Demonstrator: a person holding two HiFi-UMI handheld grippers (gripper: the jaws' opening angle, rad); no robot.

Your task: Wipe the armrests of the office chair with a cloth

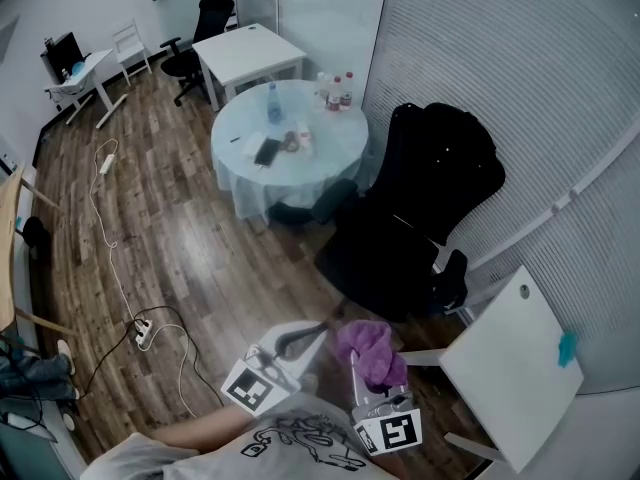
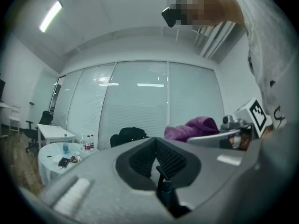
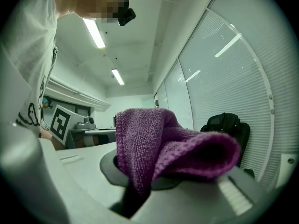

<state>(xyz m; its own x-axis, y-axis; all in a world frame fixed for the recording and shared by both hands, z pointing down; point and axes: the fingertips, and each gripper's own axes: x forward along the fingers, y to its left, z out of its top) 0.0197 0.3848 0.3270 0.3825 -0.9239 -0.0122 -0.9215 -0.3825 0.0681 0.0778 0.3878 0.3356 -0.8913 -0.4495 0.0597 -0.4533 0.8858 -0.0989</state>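
The black office chair [image 1: 425, 203] stands against the blinds wall, and its near armrest [image 1: 452, 280] points toward me. My right gripper [image 1: 366, 366] is shut on a purple cloth [image 1: 367, 351], held low in front of the chair and apart from it. In the right gripper view the cloth [image 3: 173, 148] drapes over the jaws, with the chair [image 3: 229, 127] beyond. My left gripper [image 1: 300, 342] hangs beside it at the left, shut and holding nothing. In the left gripper view its ribbed pads [image 2: 145, 158] meet, and the cloth [image 2: 196, 126] and chair [image 2: 128, 135] show ahead.
A round table [image 1: 240, 173] with a pale cloth holds bottles and a phone, just left of the chair. A white square table [image 1: 250, 53] and another chair [image 1: 200, 28] stand farther back. A white panel [image 1: 510, 368] lies at the right. A cable and power strip [image 1: 143, 333] cross the wood floor.
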